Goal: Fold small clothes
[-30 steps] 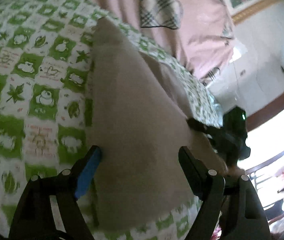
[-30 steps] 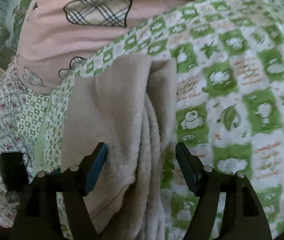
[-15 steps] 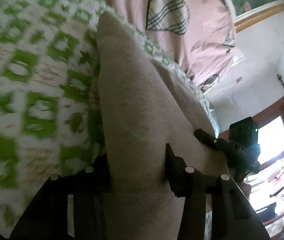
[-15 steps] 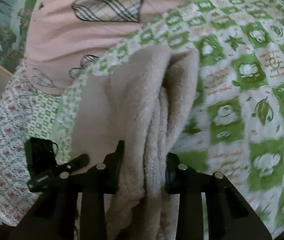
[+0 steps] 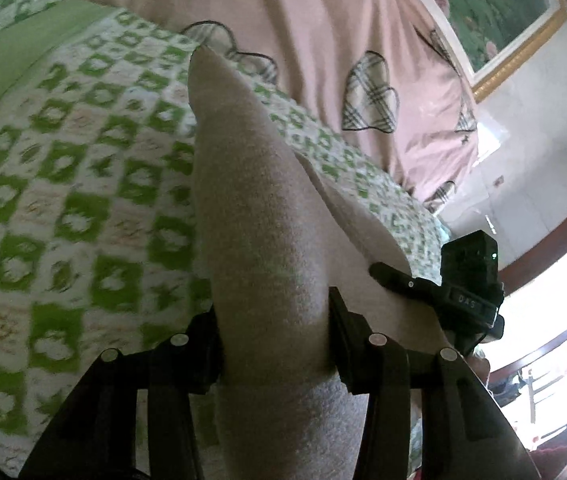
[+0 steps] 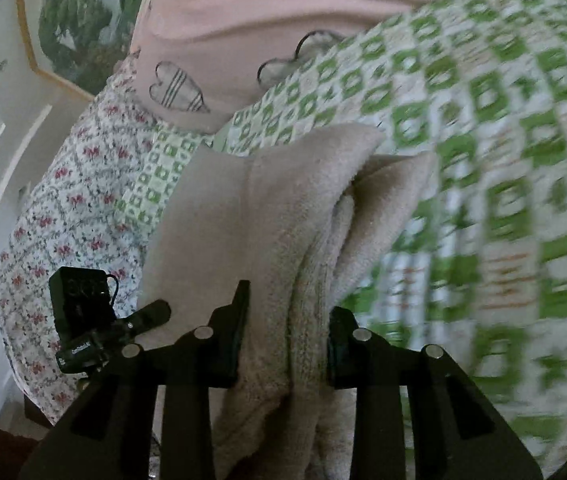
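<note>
A beige fleece garment [image 5: 259, 240] lies folded in layers on the green-and-white checked bedspread [image 5: 63, 184]. My left gripper [image 5: 273, 344] is shut on its near edge, the cloth bunched between both black fingers. In the right wrist view the same beige garment [image 6: 283, 216] shows its stacked folds, and my right gripper [image 6: 285, 340] is shut on that thick edge. Each view catches the other gripper at the side: the right gripper [image 5: 443, 292] on the far edge of the cloth, the left gripper [image 6: 95, 320] low at the left. The near edge is lifted off the bed.
A pink quilt with plaid hearts [image 5: 323, 40] is heaped at the head of the bed. A floral sheet [image 6: 63, 200] hangs over the bed's side. A framed picture [image 5: 495, 12] hangs on the wall, and a bright window [image 5: 543, 312] stands at the right.
Both grippers went from open around the garment's edge to shut on it, then carried the edge across the bed; the bedspread is streaked with blur and the view has swung toward the quilt.
</note>
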Tool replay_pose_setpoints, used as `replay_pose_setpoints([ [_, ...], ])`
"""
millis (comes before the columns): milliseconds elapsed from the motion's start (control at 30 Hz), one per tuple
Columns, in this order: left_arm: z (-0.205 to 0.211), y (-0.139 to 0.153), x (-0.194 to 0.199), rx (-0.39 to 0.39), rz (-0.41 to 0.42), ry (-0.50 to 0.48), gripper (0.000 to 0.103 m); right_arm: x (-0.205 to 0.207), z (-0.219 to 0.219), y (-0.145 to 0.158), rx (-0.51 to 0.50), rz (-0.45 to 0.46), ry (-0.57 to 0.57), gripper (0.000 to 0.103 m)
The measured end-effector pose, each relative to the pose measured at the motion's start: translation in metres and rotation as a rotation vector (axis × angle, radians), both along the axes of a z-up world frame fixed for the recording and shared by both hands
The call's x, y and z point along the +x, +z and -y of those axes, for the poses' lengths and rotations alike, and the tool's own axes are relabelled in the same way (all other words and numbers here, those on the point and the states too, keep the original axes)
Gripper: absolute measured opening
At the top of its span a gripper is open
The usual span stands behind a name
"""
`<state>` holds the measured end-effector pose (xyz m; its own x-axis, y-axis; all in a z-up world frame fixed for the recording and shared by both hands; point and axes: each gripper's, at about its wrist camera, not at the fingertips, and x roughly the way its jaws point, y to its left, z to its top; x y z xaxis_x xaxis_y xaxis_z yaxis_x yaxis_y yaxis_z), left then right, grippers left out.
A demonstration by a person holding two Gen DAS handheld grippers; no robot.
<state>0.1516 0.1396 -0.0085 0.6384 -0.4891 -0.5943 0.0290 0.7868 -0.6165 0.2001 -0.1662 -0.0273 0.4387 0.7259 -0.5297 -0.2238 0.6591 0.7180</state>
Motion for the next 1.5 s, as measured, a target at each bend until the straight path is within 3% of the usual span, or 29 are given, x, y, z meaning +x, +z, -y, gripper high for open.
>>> replay_pose_setpoints([
  [300,-0.009,-0.041,-0.009,-0.003,-0.042,0.009,0.046,0.001,-0.01,-0.027,-0.031,-0.055,-0.01,0.032],
  [433,-0.013,-0.049,-0.011,-0.031,-0.042,0.012,0.054,0.0,-0.01,-0.036,-0.035,-0.075,-0.016,0.035],
  [533,-0.022,-0.053,-0.013,-0.07,-0.065,0.011,0.059,-0.001,-0.006,-0.038,-0.035,-0.103,-0.018,0.043],
  [667,-0.039,-0.047,-0.013,-0.059,-0.061,0.034,0.07,-0.004,0.004,-0.025,-0.127,-0.098,-0.056,0.062],
  [767,-0.054,-0.042,-0.003,-0.049,-0.059,0.064,0.07,0.0,0.012,-0.001,-0.217,-0.037,-0.118,0.062],
  [867,-0.062,-0.034,0.011,-0.042,-0.048,0.094,0.07,0.018,0.007,0.017,-0.233,0.016,-0.11,0.062],
  [933,-0.063,-0.03,0.022,-0.026,-0.04,0.109,0.07,0.04,-0.006,0.014,-0.272,0.0,-0.094,0.062],
  [967,-0.063,-0.03,0.029,-0.024,-0.044,0.113,0.07,0.05,-0.01,0.009,-0.284,-0.023,-0.092,0.058],
  [1067,-0.061,-0.031,0.045,-0.006,-0.06,0.128,0.07,0.073,-0.018,-0.011,-0.245,-0.109,-0.081,0.018],
  [1100,-0.06,-0.03,0.048,0.008,-0.061,0.132,0.069,0.072,-0.017,-0.006,-0.242,-0.089,-0.095,0.01],
  [1167,-0.055,-0.027,0.055,0.059,-0.057,0.136,0.068,0.059,-0.009,0.016,-0.214,0.016,-0.128,0.009],
  [1233,-0.049,-0.026,0.062,0.116,-0.054,0.132,0.06,0.045,0.002,0.027,-0.177,0.073,-0.166,0.009],
  [1333,-0.038,-0.03,0.076,0.215,-0.066,0.13,0.049,0.042,0.008,0.008,-0.237,0.02,-0.185,0.009],
  [1500,-0.028,-0.034,0.096,0.356,-0.087,0.134,0.047,0.051,0.009,-0.019,-0.218,-0.059,-0.19,0.01],
])
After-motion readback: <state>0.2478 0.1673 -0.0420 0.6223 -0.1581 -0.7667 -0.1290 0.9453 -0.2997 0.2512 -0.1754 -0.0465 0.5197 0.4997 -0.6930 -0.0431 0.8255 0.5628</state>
